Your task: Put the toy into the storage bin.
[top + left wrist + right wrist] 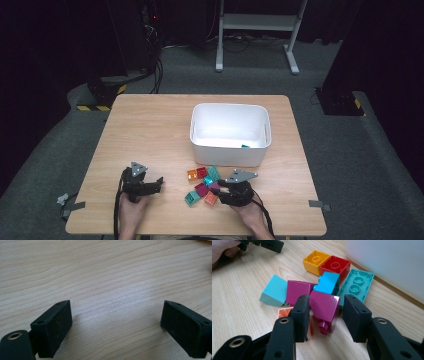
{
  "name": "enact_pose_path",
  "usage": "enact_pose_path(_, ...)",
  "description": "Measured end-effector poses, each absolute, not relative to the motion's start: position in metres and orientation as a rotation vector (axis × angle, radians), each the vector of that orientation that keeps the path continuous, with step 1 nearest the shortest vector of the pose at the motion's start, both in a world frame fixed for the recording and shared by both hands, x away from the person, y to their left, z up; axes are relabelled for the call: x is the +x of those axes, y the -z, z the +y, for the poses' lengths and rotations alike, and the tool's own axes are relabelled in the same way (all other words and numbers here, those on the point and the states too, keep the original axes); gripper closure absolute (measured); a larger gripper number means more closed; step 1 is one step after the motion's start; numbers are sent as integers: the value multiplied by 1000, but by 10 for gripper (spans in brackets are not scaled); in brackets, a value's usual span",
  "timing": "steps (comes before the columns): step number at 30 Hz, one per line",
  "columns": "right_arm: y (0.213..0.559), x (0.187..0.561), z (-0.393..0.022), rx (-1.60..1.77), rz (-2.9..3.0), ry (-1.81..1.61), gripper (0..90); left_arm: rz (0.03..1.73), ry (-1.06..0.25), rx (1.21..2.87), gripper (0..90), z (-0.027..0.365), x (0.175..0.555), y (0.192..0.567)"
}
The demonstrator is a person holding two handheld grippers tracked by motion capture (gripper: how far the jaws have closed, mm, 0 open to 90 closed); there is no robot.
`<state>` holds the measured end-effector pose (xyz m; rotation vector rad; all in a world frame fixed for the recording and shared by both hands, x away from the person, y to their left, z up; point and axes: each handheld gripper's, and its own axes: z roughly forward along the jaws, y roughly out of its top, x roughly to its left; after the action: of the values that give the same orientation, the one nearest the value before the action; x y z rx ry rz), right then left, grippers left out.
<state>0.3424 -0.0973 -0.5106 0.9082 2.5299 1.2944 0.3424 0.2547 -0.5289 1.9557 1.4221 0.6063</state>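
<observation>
A cluster of toy bricks lies in front of a white bin [230,106]. My right gripper [325,301] straddles a magenta sloped brick [324,312] that lies tipped on the table. The left jaw is against the brick and a thin gap shows at the right jaw. Around it lie a second magenta brick [298,291], a pale teal sloped brick [274,291], a cyan brick [328,282], a teal plate [357,285], a yellow-orange brick [315,261] and a red brick [335,265]. My left gripper [116,325] stands open over bare wood, left of the cluster [157,182].
The bin's wall [387,262] rises just behind the bricks, and a small teal piece [245,146] lies inside it. An orange brick [283,312] sits partly hidden under my right gripper's left jaw. The table's front edge [195,234] is close behind both hands.
</observation>
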Motion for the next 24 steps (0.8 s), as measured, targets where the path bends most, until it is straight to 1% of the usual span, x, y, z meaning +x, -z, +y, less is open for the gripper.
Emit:
enact_pose_path(9, 511, 347, -89, 897, 2534, -1285, 547, 1422, -608, 1955, 103, 255, 342, 529)
enact_pose_path(24, 512, 349, -86, 878, 2535, -1258, 567, 1422, -607, 1956, 103, 255, 342, 529)
